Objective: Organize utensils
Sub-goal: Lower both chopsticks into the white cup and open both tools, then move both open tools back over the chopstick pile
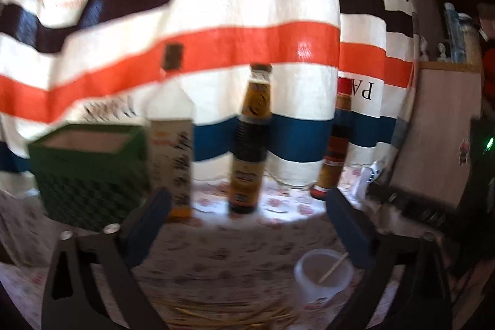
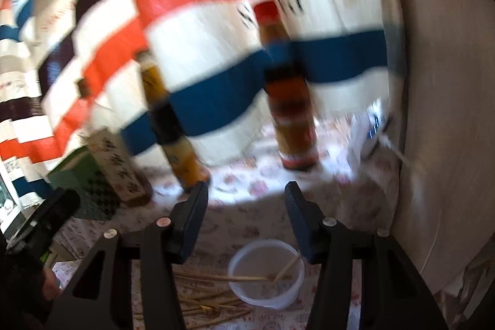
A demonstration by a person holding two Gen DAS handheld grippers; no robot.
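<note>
Both claws hang empty above the floral-print tablecloth (image 1: 235, 262): my left gripper (image 1: 247, 215) has its dark blue fingers spread wide, nothing between them, and my right gripper (image 2: 246, 206) is parted too, though less widely, also holding nothing. Below and just right of my right claw's gap sits the translucent white plastic cup (image 2: 266, 277), upright on the cloth, with two thin wooden sticks (image 2: 286, 268) leaning inside it (one of them pokes out over the rim toward the left). Beside the cup, to its left, a loose heap of pale wooden sticks (image 2: 204, 299) lies flat on the cloth. From my left claw the same cup (image 1: 323, 277) shows near the right finger, one stick visible in it. Farther back stand a dark sauce bottle with a yellow label (image 1: 250, 141), a red-capped brown sauce bottle (image 1: 335, 144), a clear bottle with a white printed label (image 1: 173, 144) and a green woven-pattern box (image 1: 89, 169), all upright before a striped curtain of orange, white, blue and dark brown (image 1: 216, 45). Everything is blurred.
</note>
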